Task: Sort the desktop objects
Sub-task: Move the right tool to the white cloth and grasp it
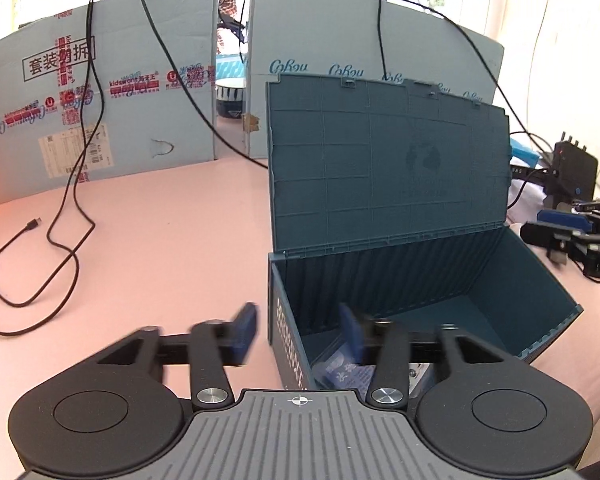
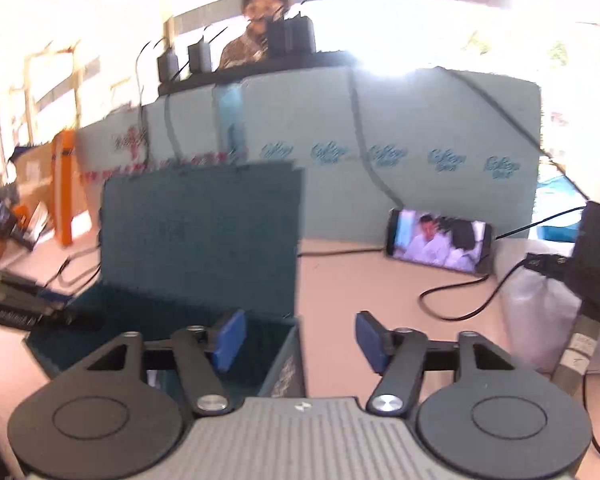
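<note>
Left gripper [image 1: 298, 334], jaws spread and empty, straddles the open teal box's [image 1: 420, 280] near wall. Right gripper [image 2: 298, 340] is likewise empty. Likely just dropped something; next, fetch another object.

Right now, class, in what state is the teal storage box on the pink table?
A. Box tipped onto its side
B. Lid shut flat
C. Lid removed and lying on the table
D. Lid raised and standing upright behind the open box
D: the lid stands upright behind the teal storage box, whose open interior shows in both wrist views.
</note>
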Action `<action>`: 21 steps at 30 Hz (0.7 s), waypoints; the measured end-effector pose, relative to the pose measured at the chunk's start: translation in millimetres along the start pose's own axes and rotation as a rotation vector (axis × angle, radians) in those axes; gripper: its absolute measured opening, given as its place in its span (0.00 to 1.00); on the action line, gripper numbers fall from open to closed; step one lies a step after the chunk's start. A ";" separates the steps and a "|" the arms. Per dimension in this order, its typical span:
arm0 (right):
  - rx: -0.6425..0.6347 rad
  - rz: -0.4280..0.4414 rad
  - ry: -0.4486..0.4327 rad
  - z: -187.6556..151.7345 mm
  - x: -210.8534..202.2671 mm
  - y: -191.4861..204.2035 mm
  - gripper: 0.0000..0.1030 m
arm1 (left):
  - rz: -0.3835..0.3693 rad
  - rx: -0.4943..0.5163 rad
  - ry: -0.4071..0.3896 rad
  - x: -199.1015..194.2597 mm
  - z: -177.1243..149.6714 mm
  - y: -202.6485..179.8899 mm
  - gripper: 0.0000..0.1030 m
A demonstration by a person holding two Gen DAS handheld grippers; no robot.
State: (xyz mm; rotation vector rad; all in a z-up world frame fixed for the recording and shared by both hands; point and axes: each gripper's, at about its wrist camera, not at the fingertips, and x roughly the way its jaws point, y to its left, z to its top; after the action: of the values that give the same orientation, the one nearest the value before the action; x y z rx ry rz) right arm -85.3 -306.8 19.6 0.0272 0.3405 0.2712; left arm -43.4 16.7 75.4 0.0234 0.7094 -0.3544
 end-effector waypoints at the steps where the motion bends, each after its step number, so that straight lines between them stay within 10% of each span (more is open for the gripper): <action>1: 0.030 -0.053 -0.031 1.8 -1.4 -11.8 0.72 | -0.018 0.003 -0.024 -1.9 0.0 0.7 0.89; 6: 0.112 -0.281 0.055 -16.8 33.1 -57.2 0.71 | -0.043 0.053 -0.047 -1.1 4.1 -3.3 0.93; 16: 0.098 -0.318 0.193 -44.1 84.2 -69.9 0.74 | -0.086 0.019 -0.025 20.8 14.8 -3.6 0.93; 21: 0.073 -0.374 0.181 -41.1 89.9 -69.7 0.31 | -0.094 0.007 -0.025 21.9 13.0 -3.0 0.93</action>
State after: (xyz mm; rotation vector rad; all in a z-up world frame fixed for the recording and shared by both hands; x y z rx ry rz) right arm 0.5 -350.6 -53.5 0.0100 0.5272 -0.1105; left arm -20.8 5.3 71.5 -0.0077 0.6863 -0.4463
